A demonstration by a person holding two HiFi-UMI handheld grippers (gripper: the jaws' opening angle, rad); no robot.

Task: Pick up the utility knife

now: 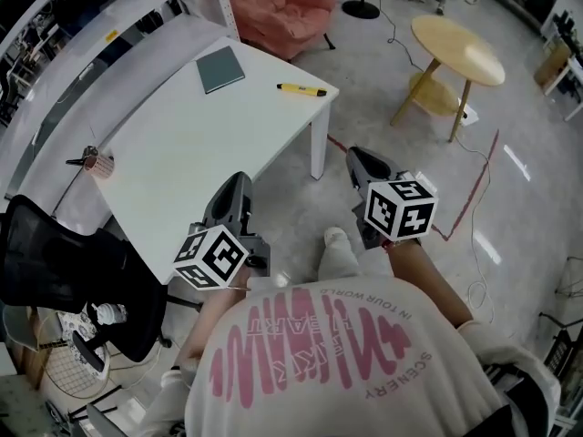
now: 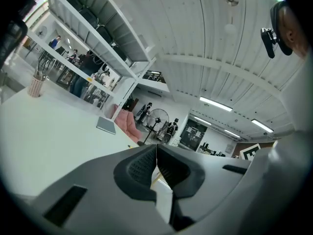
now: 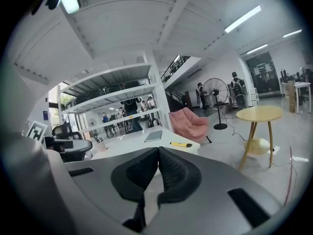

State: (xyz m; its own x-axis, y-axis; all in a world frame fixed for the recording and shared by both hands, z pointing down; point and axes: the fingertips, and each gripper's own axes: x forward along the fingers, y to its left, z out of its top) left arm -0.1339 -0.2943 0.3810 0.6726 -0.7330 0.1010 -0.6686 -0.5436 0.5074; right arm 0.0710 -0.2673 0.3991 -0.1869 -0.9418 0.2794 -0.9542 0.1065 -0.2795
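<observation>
Knife: the slim yellow utility knife with a black tip lies flat at the far right corner of the white rectangular table. It is close to the edge and well apart from both grippers.
Left gripper: the grey left gripper hangs right at the table's near edge. Its jaws are pressed together with nothing between them.
Right gripper: the grey right gripper is out over the pale floor, just right of the table. Its jaws are together too, and empty (its own view has the knife ahead, beyond the pads).
Neighbour: a flat grey-green notebook rests left of the knife and apart from it.
Left side of the table: a small pinkish mesh pen cup stands at the edge.
In the way: the white table leg and the table's corner sit between the right gripper and the knife. Open white tabletop stretches from the left gripper towards the knife.
Around: a round pale wooden side table stands to the right. A pink soft armchair is beyond the table, and a black office chair is at the near left. A red tape line runs across the floor.
</observation>
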